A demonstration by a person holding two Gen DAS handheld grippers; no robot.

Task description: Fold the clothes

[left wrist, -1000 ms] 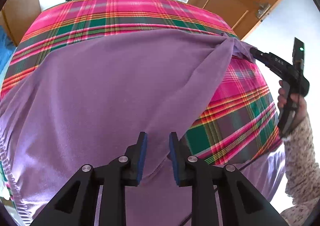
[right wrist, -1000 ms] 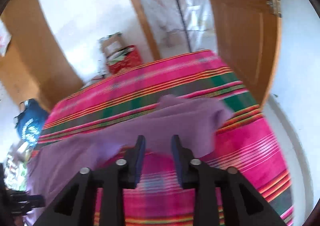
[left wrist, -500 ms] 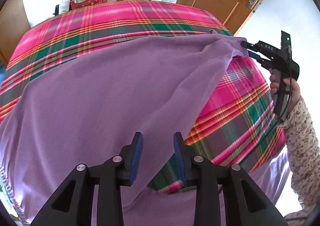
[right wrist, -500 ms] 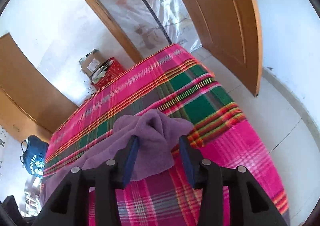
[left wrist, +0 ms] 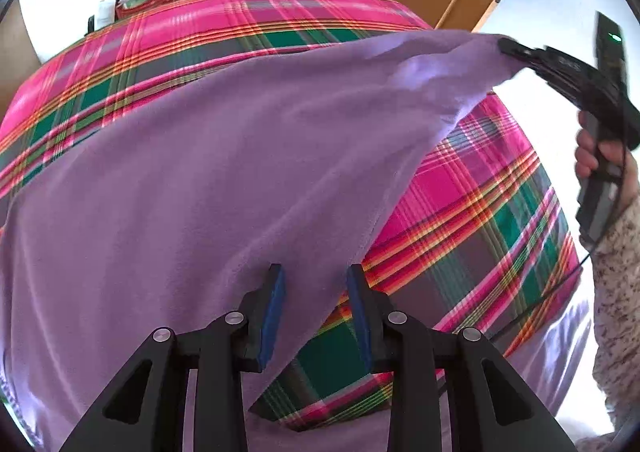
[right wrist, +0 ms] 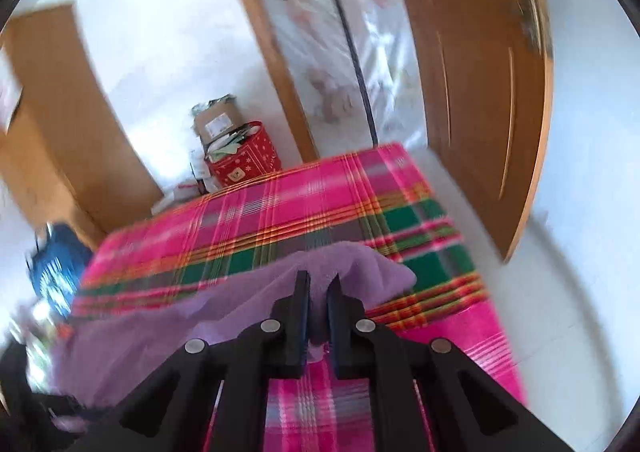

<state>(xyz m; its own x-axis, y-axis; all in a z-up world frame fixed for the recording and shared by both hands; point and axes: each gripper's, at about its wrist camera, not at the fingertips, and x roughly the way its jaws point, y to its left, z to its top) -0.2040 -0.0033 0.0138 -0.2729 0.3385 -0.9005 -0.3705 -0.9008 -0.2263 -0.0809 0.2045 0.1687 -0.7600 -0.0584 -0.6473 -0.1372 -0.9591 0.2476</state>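
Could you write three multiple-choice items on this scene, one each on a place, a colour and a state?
1. Where does the red box stand?
A. on the floor beyond the bed's far edge
B. on the purple garment
C. by the right hand

2. What colour is the garment being folded?
A. green
B. purple
C. white

3. How are the left gripper's jaws?
A. pinching the plaid cover
B. apart over the cloth's edge
C. clamped on the garment's corner

Key: 1 A, it sits past the plaid cover by the wall. 2 B, plain purple fabric. 3 B, a gap shows between its pads; the right gripper, closing, has the corner between its jaws.
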